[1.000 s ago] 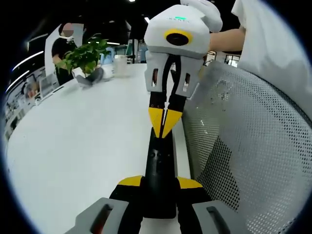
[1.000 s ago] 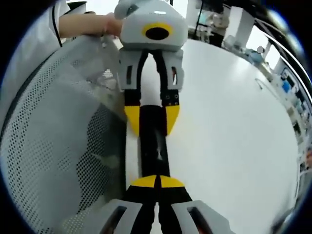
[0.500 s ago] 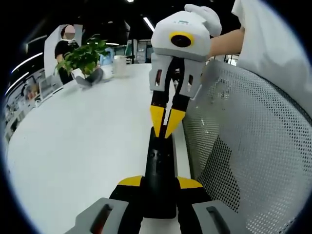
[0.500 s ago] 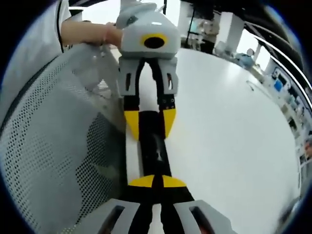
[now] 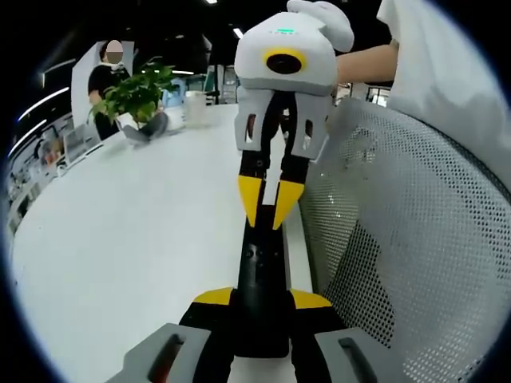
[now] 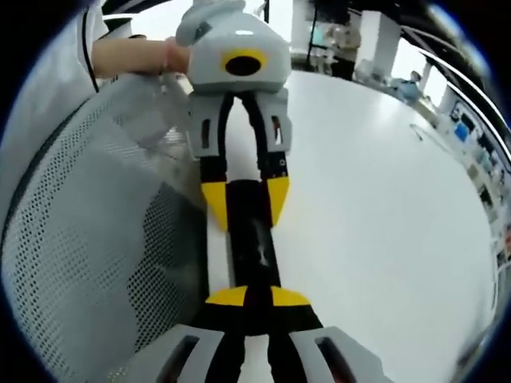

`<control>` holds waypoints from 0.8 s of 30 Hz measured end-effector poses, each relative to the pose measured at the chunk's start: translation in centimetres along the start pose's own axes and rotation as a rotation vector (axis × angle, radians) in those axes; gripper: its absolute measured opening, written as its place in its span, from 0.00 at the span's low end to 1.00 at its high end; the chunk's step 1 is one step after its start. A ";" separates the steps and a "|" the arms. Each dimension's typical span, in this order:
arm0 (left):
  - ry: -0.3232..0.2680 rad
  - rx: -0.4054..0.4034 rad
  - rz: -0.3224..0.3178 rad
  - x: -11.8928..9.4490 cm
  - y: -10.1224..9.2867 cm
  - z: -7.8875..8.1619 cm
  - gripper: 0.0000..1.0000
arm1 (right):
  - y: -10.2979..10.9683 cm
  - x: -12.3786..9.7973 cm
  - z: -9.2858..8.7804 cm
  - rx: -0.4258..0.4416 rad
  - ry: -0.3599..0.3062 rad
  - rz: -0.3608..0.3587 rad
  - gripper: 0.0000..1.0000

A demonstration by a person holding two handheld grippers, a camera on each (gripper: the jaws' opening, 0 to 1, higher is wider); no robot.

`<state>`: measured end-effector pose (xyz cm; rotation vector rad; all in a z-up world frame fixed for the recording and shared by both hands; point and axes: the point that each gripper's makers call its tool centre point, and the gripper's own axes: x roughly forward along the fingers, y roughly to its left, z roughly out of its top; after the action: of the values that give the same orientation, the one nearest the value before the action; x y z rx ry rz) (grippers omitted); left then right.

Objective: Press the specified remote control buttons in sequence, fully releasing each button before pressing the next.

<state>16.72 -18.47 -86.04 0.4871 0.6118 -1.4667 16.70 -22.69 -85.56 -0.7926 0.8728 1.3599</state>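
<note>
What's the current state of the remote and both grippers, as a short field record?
remote control: black, long, lying along the table's edge
left gripper: jaws shut on one end of the remote control
right gripper: jaws slightly apart, tips at the remote's far end; contact with a button cannot be told
table: white, bare near the remote
potted plant: at the table's far side
mesh chair back: right beside the table edge by the remote
</note>
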 end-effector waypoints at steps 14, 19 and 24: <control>-0.003 0.006 -0.004 0.0 0.0 0.0 0.25 | 0.2 0.1 -0.1 -0.092 0.073 0.001 0.06; -0.001 0.005 -0.001 0.0 0.0 0.0 0.24 | 0.0 -0.2 0.0 -0.004 -0.095 -0.019 0.05; -0.002 0.004 0.003 0.0 0.1 0.0 0.24 | 0.2 -0.3 -0.1 -0.048 -0.174 -0.046 0.06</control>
<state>16.82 -18.46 -86.05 0.4895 0.6067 -1.4657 16.52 -22.89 -85.33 -0.7153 0.6841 1.3912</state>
